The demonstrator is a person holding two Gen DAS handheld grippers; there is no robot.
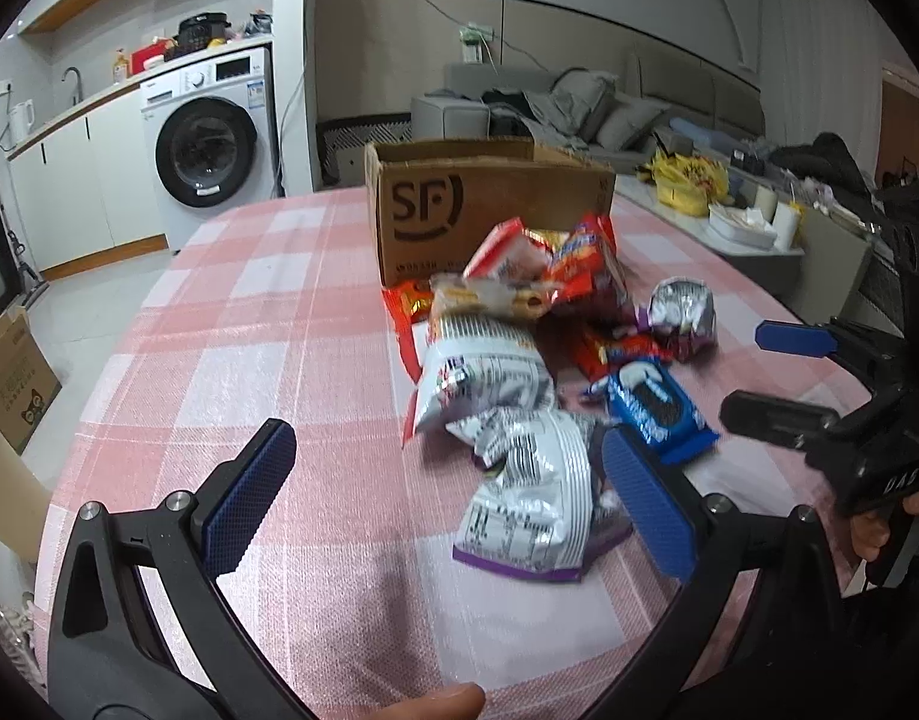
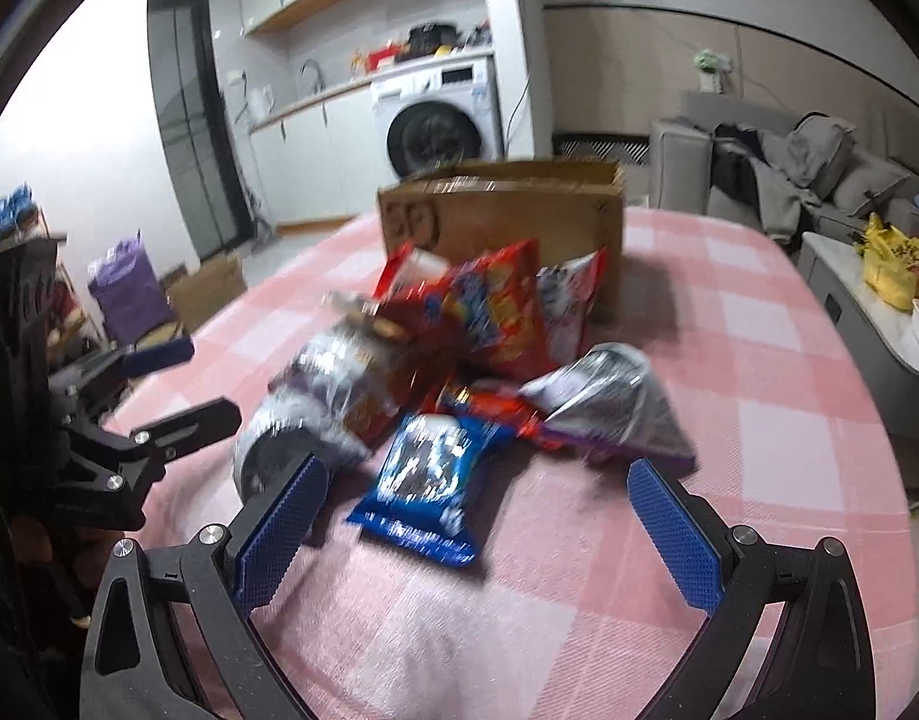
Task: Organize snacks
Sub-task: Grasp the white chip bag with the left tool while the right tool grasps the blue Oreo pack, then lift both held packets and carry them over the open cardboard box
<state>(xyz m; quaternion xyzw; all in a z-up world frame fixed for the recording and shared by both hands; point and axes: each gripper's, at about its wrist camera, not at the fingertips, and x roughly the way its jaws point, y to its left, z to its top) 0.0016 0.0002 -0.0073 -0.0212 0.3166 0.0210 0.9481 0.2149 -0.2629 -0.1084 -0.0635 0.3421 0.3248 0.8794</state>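
A pile of snack packets lies on the pink checked tablecloth point(image 1: 267, 312) before an open cardboard box point(image 1: 489, 204) marked SF. In the left wrist view a silver and purple bag point(image 1: 531, 504) lies nearest, a blue cookie pack point(image 1: 657, 405) to its right, red packets point(image 1: 573, 264) behind. My left gripper point(image 1: 447, 498) is open and empty, just short of the silver bag. In the right wrist view my right gripper point(image 2: 477, 534) is open and empty, with the blue cookie pack point(image 2: 429, 486) between its fingers' line. The box point(image 2: 507, 222) stands behind the pile.
The right gripper point(image 1: 783, 378) shows at the right edge of the left view; the left gripper point(image 2: 159, 384) at the left of the right view. A washing machine point(image 1: 207, 144), sofa point(image 1: 579, 102) and side counter with a yellow bag point(image 1: 693, 180) surround the table.
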